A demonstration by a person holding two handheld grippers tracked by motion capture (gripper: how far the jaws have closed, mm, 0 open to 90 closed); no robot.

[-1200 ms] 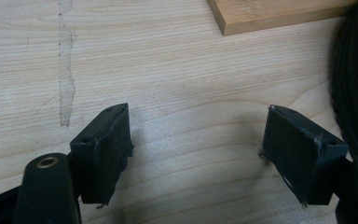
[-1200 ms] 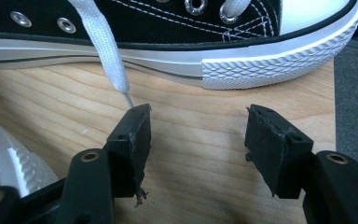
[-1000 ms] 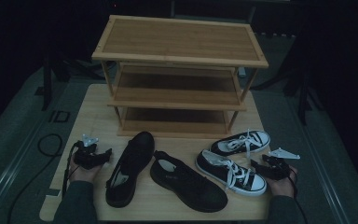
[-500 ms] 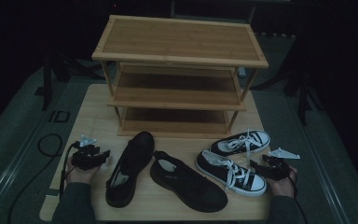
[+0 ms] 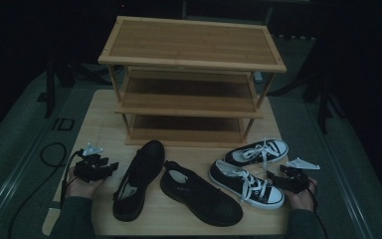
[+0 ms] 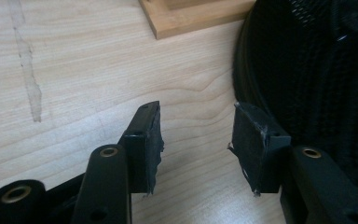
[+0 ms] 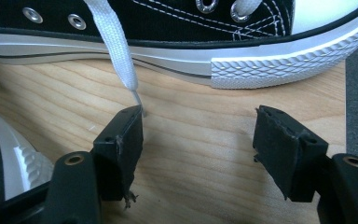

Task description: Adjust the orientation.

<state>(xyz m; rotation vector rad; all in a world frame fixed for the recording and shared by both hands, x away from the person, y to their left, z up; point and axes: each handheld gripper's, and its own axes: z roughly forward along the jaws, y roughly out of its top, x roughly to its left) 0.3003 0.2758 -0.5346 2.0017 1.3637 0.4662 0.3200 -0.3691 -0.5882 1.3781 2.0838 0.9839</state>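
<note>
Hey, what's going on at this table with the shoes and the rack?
A person holds a gripper in each hand at a table with a bare three-shelf wooden rack. Two black shoes and two black-and-white sneakers lie in front of it. The left gripper, jaws just narrowing with nothing between them, sits beside a black shoe. The right gripper, open, faces a sneaker. Nothing is gripped yet.

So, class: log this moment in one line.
left gripper: closing, empty, beside black shoe | right gripper: open, empty, near sneaker | rack: empty

Three-tier bamboo rack (image 5: 191, 74) on wooden table (image 5: 99, 119), two black shoes (image 5: 138, 178), two laced sneakers (image 5: 246, 182), hand-held gripper (image 5: 93, 168) each side
</note>
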